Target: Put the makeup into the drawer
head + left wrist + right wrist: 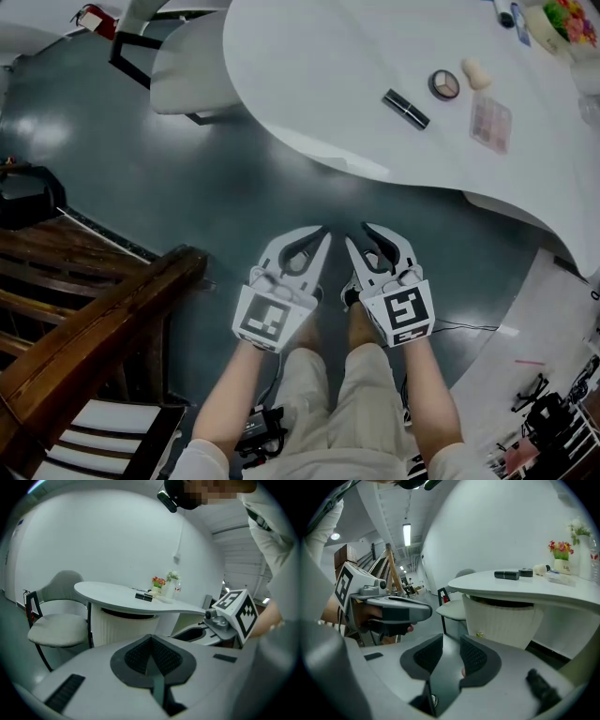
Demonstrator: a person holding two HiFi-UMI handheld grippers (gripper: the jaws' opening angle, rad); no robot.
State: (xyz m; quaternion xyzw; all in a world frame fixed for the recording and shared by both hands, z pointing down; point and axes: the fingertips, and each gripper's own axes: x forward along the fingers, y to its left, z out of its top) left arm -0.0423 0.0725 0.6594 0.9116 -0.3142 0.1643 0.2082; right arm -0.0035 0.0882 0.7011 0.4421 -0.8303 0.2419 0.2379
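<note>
Left tongs (323,234) are pressed together to a point with nothing between them. Right tongs (357,234), just beside them at 3 o'clock, stand a little spread and are also empty. Both hang low over the floor (187,169), well apart from the counter (309,75).

All the makeup is on that counter, at about 1 o'clock from the tongs in the head view. From left to right there is the lipstick (405,109), the compact (444,84), the sponge (476,73), and the palette (490,123) at 5 o'clock from the sponge. The lipstick is nearest, and its long axis runs from 10 to 4 o'clock.

Since everything lies right of centre, the right hand looks the nearer one. It would probably have to rise towards 1 o'clock and close across the lipstick's short side.

No drawer shows plainly. The ribbed white base (501,620) under the counter may hold it, but I cannot tell.
</note>
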